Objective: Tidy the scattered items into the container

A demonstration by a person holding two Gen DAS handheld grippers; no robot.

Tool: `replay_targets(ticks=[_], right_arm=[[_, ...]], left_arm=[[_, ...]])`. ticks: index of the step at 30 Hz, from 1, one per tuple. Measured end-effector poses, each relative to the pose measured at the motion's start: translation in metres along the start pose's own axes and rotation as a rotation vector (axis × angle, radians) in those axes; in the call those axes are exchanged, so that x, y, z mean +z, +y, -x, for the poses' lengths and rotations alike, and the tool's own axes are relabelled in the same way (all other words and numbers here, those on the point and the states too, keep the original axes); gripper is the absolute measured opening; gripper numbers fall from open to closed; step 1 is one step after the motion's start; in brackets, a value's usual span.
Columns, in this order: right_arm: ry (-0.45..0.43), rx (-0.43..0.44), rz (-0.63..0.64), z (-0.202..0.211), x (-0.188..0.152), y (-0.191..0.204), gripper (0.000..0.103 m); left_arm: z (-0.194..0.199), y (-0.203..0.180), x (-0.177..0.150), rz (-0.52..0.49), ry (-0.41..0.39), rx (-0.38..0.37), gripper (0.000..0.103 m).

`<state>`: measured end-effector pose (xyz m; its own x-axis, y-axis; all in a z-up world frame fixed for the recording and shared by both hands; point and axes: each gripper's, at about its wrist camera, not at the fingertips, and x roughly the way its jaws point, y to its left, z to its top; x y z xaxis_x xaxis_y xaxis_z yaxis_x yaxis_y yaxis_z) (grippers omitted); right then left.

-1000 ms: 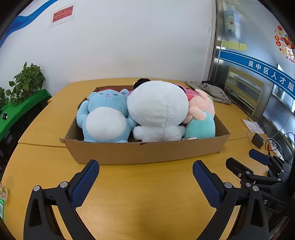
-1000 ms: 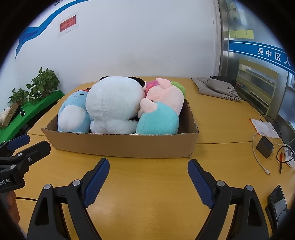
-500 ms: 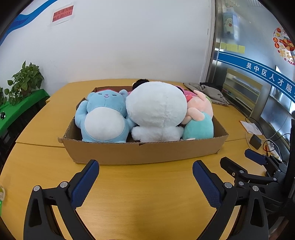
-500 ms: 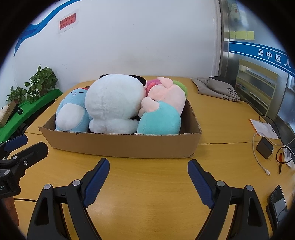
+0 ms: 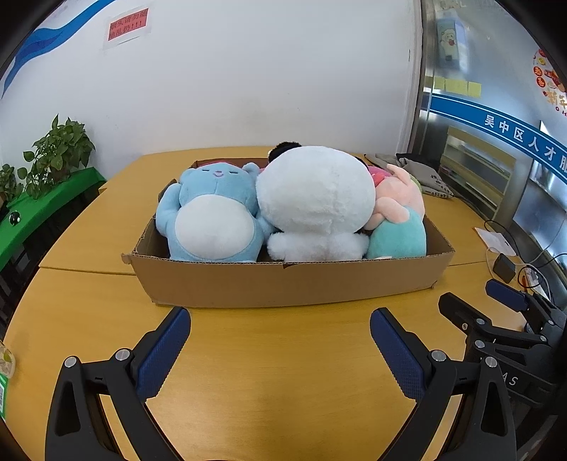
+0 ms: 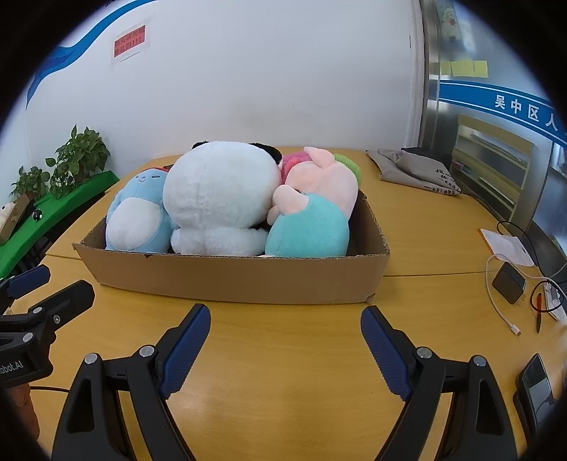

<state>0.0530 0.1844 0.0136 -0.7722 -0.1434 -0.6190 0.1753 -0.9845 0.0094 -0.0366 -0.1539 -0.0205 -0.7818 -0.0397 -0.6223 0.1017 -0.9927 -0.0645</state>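
Left wrist view: left gripper (image 5: 280, 349) jaws wide apart over bare table (image 5: 283, 390), holding nothing; right gripper (image 6: 285, 345) likewise spread and empty. Plush toys (image 5: 315, 202) sit packed inside the cardboard box (image 5: 283, 283) just ahead

Ahead of you a white wall (image 5: 248, 81) carries a red notice (image 5: 127, 26) and a blue stripe (image 5: 53, 39). Plants (image 5: 60, 152) stand on a green shelf (image 5: 32, 220) at left; a metal-framed glass partition (image 5: 496, 149) with a blue band (image 5: 496, 124) closes the right, behind the yellow table (image 5: 283, 354)
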Motion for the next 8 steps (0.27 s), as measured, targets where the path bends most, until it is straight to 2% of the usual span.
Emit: replay_targets(ticks=[8], right_arm=[[-0.017, 0.008, 0.0, 0.0048, 0.0001, 0.0019, 0.087]], left_arm=[[-0.0026, -0.0036, -0.0058, -0.016, 0.012, 0.046, 0.103]])
